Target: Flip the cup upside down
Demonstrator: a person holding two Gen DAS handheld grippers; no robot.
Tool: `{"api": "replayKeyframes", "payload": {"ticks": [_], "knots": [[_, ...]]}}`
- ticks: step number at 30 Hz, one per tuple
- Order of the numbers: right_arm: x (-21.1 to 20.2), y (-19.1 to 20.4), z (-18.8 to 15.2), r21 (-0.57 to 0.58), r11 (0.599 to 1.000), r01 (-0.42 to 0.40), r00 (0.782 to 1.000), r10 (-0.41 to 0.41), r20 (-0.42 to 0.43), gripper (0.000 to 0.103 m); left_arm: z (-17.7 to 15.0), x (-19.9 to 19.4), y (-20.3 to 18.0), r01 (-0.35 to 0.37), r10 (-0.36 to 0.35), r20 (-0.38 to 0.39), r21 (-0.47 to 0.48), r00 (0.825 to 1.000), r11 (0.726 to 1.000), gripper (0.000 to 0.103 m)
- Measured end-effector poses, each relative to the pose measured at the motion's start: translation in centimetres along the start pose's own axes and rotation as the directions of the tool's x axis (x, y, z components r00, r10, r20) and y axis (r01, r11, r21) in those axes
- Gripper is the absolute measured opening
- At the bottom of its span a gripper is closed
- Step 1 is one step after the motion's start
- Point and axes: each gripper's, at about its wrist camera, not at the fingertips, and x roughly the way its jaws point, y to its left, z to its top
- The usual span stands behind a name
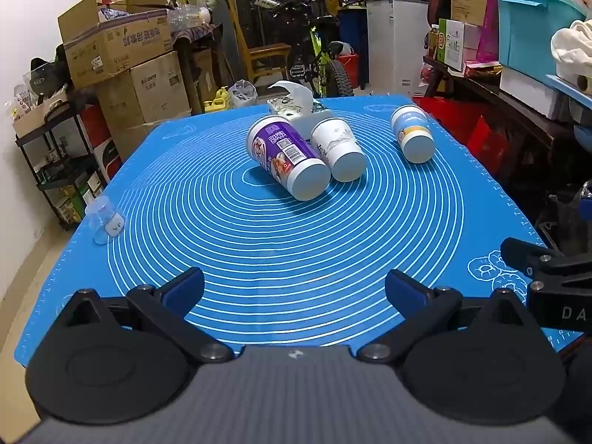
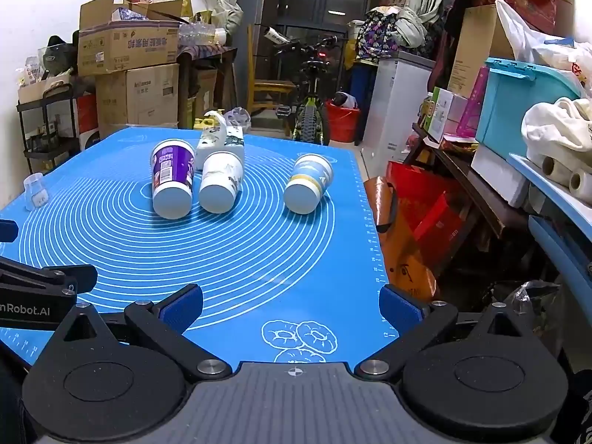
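Observation:
Three paper cups lie on their sides on the blue mat (image 1: pixel 281 259), bases toward me: a purple cup (image 1: pixel 286 157) (image 2: pixel 173 181), a white cup (image 1: pixel 338 148) (image 2: pixel 221 181) touching it, and a blue-and-yellow banded cup (image 1: pixel 412 133) (image 2: pixel 308 183) apart to the right. A small clear plastic cup (image 1: pixel 104 220) (image 2: pixel 36 190) stands at the mat's left edge. My left gripper (image 1: pixel 294 288) is open and empty at the near edge. My right gripper (image 2: pixel 290 305) is open and empty near the mat's front right corner.
A tissue box (image 1: pixel 299 109) (image 2: pixel 222 140) sits behind the cups. Stacked cardboard boxes (image 1: pixel 122 59), a black shelf rack (image 1: pixel 55 170), a bicycle (image 1: pixel 318 55) and a cluttered bench (image 2: pixel 481 192) with an orange bag (image 2: pixel 403 244) surround the table.

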Motion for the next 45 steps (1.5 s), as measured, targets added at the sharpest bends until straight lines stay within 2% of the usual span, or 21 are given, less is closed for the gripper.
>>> {"api": "replayKeyframes", "payload": {"ticks": [45], "knots": [[0.28, -0.15, -0.56, -0.010, 1.000, 0.007, 1.000, -0.007, -0.015, 0.101, -0.05, -0.21, -0.55, 0.024, -0.024, 0.011, 0.027, 1.000, 0.999, 0.102]]}}
